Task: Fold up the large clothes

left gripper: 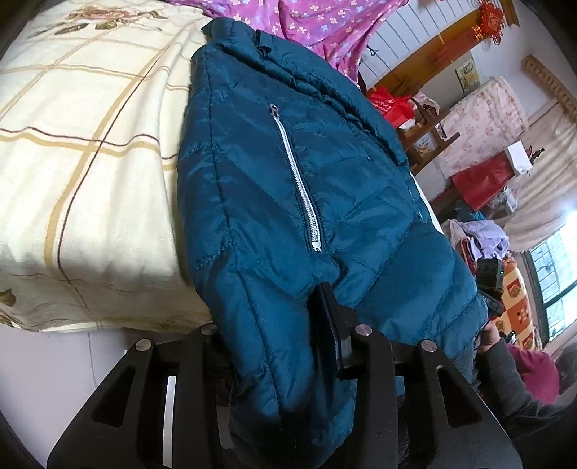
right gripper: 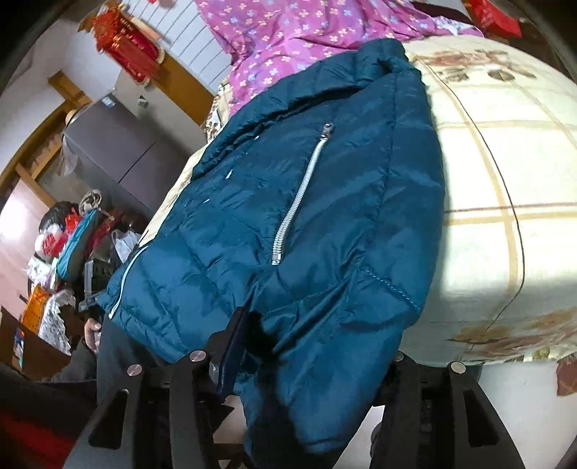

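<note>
A teal quilted jacket (left gripper: 288, 173) with a silver pocket zipper (left gripper: 297, 184) lies over the edge of a bed (left gripper: 90, 151) and hangs toward me. My left gripper (left gripper: 288, 324) is shut on its lower hem; the left finger is hidden under the fabric. In the right wrist view the same jacket (right gripper: 306, 202) drapes off the bed (right gripper: 505, 180). My right gripper (right gripper: 285, 342) is shut on the jacket's lower edge, and its right finger is covered by cloth.
A purple floral quilt (left gripper: 317, 21) lies at the head of the bed. Cluttered shelves, red bags (left gripper: 479, 184) and a window stand to the right. A grey cabinet (right gripper: 122, 151) and piled bags (right gripper: 72, 238) stand on the other side.
</note>
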